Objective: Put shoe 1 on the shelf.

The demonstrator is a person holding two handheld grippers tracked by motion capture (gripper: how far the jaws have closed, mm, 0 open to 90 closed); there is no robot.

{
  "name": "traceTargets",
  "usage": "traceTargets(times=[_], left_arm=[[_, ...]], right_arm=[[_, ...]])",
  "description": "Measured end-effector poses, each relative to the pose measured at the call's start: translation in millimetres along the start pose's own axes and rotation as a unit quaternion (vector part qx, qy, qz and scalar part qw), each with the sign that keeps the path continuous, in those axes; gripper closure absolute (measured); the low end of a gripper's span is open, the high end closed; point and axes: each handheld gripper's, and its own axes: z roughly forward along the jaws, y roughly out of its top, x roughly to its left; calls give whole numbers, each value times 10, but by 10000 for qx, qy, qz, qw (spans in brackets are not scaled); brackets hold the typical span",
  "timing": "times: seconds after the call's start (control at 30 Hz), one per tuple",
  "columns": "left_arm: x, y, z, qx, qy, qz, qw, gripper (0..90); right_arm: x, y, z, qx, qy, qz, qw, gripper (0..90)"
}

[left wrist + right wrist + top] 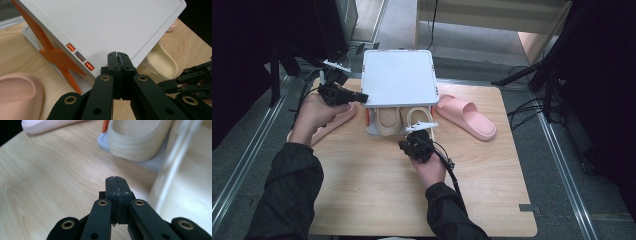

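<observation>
**Under the raised lid, cream slippers wait in the box**

Just ahead of our left gripper (117, 55), whose jaws are clenched on nothing, the white lid (107, 27) of the storage box (373, 131) rises tilted over its base, its front edge directly in front of the closed tips. We cannot tell whether the tips actually touch that edge. Orange latches (80, 57) sit on the rim to the left of the jaws, and an orange cross-brace (60, 58) runs down the side below them.

Our right gripper (116, 181) is also clenched and empty. Beyond its tips and a little to the right lies a cream slipper (136, 141) in the box base, its ribbed sole edge facing us; a second cream slipper (418, 118) rests beside it in the high view. Two pink slippers (467, 116) lie on the wooden table (377, 185) to either side of the box.

We judge the lid light, stiff and smooth, likely to slip off closed tips, so the front rim near the latches is the place to hold it. The cream slippers look soft, light and springy; the thick strap or the heel wall would give the jaws the surest bite.
</observation>
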Motion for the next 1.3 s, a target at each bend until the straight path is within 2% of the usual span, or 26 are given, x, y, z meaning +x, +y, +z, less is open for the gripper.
traceTargets(times=[0.03, 0.23, 0.43, 0.57, 0.7, 0.73, 0.77, 0.9, 0.93, 0.97, 1.1, 1.17, 1.27, 1.3], left_arm=[[2, 0, 0, 4, -10, -3, 10000, 895], [6, 3, 0, 13, -18, -51, 10000, 895], [2, 6, 1, 16, -4, -76, 10000, 895], [2, 5, 2, 12, -5, -78, 10000, 895], [6, 3, 0, 12, -13, -65, 10000, 895], [6, 3, 0, 12, -13, -65, 10000, 895], [6, 3, 0, 11, -16, -66, 10000, 895], [2, 3, 1, 8, -6, -69, 10000, 895], [2, 3, 2, 7, -3, -69, 10000, 895], [0, 3, 2, 2, 0, -76, 10000, 895], [1, 3, 4, 0, -7, -76, 10000, 895], [-1, 3, 4, -1, -3, -78, 10000, 895], [1, 3, 2, 4, -2, -68, 10000, 895], [2, 2, 1, 1, -4, -65, 10000, 895]], right_arm=[[-19, -44, -73, 41, -18, -41, 10000, 900], [-123, -167, -267, 183, -100, -131, 9997, 900], [-240, -261, -394, 296, -221, -159, 9992, 900], [-308, -316, -441, 302, -146, -124, 9994, 900], [-303, -335, -482, 412, -103, -139, 9990, 900], [-303, -335, -482, 412, -103, -139, 9990, 900], [-300, -364, -491, 494, -110, -240, 9984, 900], [-321, -411, -489, 594, -181, -263, 9977, 900], [-362, -417, -473, 583, -238, -187, 9978, 900], [-380, -412, -465, 586, -183, -118, 9980, 900], [-406, -361, -419, 507, -256, -142, 9983, 900], [-421, -326, -378, 511, -273, -52, 9983, 900], [-448, -288, -321, 448, -295, -53, 9985, 900], [-465, -233, -266, 370, -303, 9, 9989, 900]])
